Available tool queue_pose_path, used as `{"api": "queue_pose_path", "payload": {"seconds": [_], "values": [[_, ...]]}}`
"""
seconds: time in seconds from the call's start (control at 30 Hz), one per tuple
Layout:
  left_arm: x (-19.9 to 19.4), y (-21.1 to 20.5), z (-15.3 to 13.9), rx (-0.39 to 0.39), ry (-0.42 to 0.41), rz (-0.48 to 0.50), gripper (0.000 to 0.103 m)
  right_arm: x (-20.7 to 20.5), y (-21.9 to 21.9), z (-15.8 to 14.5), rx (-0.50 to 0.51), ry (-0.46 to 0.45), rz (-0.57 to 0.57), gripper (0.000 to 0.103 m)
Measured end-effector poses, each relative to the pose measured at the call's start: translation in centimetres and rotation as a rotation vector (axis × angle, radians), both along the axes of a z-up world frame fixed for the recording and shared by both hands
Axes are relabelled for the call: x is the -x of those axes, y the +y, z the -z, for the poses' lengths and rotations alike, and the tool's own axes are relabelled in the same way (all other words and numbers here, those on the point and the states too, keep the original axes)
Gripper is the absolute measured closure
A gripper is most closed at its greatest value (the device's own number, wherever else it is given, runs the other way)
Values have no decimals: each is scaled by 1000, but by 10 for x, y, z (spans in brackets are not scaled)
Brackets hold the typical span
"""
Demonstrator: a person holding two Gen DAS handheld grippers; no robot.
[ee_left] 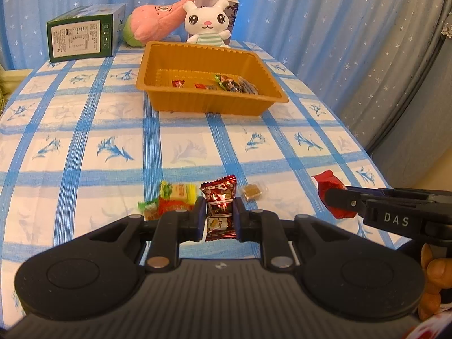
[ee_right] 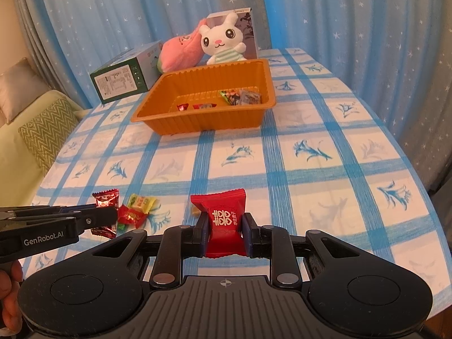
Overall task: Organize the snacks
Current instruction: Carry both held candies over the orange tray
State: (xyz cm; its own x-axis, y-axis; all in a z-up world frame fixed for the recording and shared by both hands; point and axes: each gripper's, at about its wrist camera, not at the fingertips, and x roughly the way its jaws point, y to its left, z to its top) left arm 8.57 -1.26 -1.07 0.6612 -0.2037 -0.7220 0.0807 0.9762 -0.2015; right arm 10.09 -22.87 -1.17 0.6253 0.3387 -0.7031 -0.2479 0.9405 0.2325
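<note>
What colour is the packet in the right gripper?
Plain red with white characters printed on it; the packet shows best in the right wrist view, clamped in the right gripper.

Left gripper [ee_left: 219, 212] is clamped on a dark red foil candy packet [ee_left: 220, 202], held just above the blue-checked floral tablecloth [ee_left: 113, 130]. A yellow-green and red wrapped candy cluster [ee_left: 169, 199] lies just left of it, a small clear-wrapped brown cube [ee_left: 252, 191] just right. The right gripper [ee_left: 334, 199] is seen at the right edge, closed on a bright red packet [ee_left: 329, 182]. An orange ribbed plastic tray [ee_left: 197, 56] holding several candies sits farther back.
</note>
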Motion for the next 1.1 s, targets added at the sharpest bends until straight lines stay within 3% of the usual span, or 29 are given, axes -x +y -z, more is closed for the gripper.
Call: {"api": "queue_pose_path", "payload": {"seconds": [0.47,0.83,1.1], "values": [[-71,5,-32,-30,-82,10,85,-73,7,-26,4,-68,-21,78],[-145,20,-42,-18,-93,-3,85,-157,20,-41,-54,-68,-23,78],[-194,30,-41,-35,-86,-21,85,-208,40,-40,-21,-72,-24,78]]}}
